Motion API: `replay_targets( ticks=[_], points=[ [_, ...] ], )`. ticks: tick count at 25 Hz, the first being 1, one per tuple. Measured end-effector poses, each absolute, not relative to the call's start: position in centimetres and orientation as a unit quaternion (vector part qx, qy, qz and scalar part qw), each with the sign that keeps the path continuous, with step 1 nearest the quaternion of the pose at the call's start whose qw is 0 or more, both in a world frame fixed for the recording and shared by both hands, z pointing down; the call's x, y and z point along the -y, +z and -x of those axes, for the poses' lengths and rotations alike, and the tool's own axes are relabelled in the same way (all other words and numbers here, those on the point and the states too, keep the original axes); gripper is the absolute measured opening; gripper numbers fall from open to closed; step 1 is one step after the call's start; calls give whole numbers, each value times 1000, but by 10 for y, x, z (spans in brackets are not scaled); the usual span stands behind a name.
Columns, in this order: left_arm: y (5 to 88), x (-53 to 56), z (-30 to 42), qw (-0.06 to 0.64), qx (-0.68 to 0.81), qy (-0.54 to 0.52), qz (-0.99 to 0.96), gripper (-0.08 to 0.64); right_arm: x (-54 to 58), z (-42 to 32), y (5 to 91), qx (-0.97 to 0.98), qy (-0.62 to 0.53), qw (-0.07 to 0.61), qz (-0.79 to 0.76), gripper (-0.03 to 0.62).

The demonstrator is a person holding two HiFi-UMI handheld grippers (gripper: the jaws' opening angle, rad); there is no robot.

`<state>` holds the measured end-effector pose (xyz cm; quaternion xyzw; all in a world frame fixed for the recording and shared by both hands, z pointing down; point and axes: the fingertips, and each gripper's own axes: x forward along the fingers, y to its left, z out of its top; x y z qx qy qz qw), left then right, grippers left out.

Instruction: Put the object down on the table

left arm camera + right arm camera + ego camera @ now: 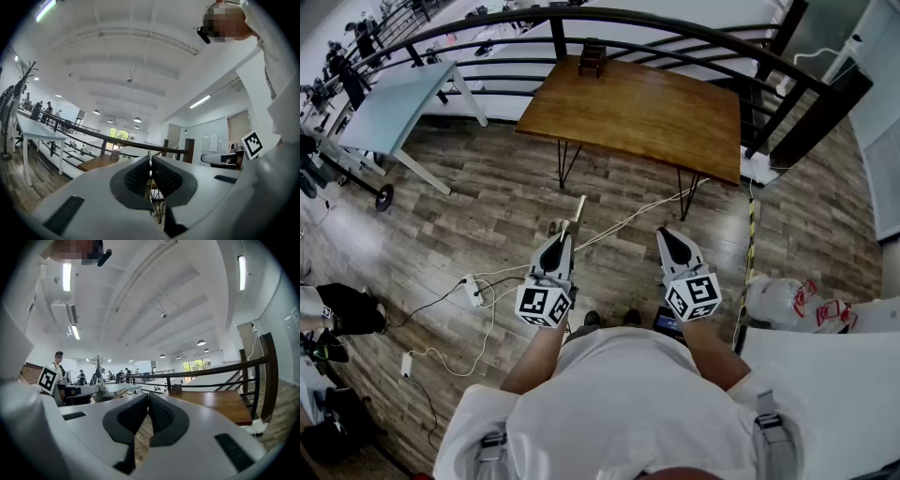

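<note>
My left gripper [561, 240] is shut on a thin pale wooden stick [575, 213] that pokes forward past the jaw tips, over the floor. In the left gripper view the stick [150, 174] shows edge-on between the closed pads. My right gripper [667, 235] hangs beside it at the same height, shut with nothing in it; its pads meet at the tip [147, 398]. The brown wooden table [647, 112] stands ahead of both grippers on thin black legs, well apart from them.
A small dark object [592, 60] sits at the table's far edge. A black curved railing [694, 28] runs behind it. A pale blue table [389, 105] stands at far left. White cables and a power strip [474, 291] lie on the plank floor; a white bag [778, 300] lies at right.
</note>
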<state>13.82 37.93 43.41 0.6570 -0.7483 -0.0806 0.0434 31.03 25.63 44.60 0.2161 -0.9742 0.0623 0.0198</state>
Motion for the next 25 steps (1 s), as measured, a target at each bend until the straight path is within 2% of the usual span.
replay_targets(
  ticks=[25],
  points=[
    [432,-368,-182,51,758,-107,-641,18,-242,-355,452,981,100,-11,-168,26]
  ],
)
